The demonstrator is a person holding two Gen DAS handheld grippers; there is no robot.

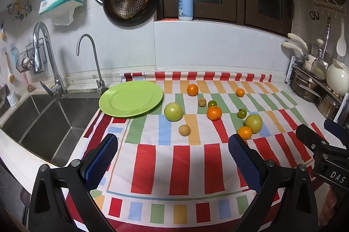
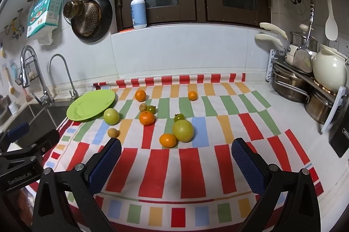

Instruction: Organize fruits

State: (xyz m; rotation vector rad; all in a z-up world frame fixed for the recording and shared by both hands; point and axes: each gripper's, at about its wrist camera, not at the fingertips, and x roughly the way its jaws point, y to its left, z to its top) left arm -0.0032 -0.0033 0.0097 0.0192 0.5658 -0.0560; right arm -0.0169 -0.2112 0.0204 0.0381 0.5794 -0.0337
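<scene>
Both grippers, left (image 1: 172,149) and right (image 2: 176,151), hung spread and empty; 10 fruits (image 1: 214,113) lay loose right of the plate (image 1: 130,98).
They looked firm, round and liable to roll; gripping each across its middle seemed safest.

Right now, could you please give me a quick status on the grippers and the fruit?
Left gripper open, empty. Right gripper open, empty. Green plate bare; all fruit loose on striped cloth, nearest orange touching big green fruit. Nothing blocking.

Bright colours on a striped cloth

Lime-green plate (image 1: 130,98), orange tangerines (image 1: 214,113), yellow-green guavas (image 1: 173,111), a cloth (image 1: 181,166) in red, blue, green, orange blocks (on white).
</scene>
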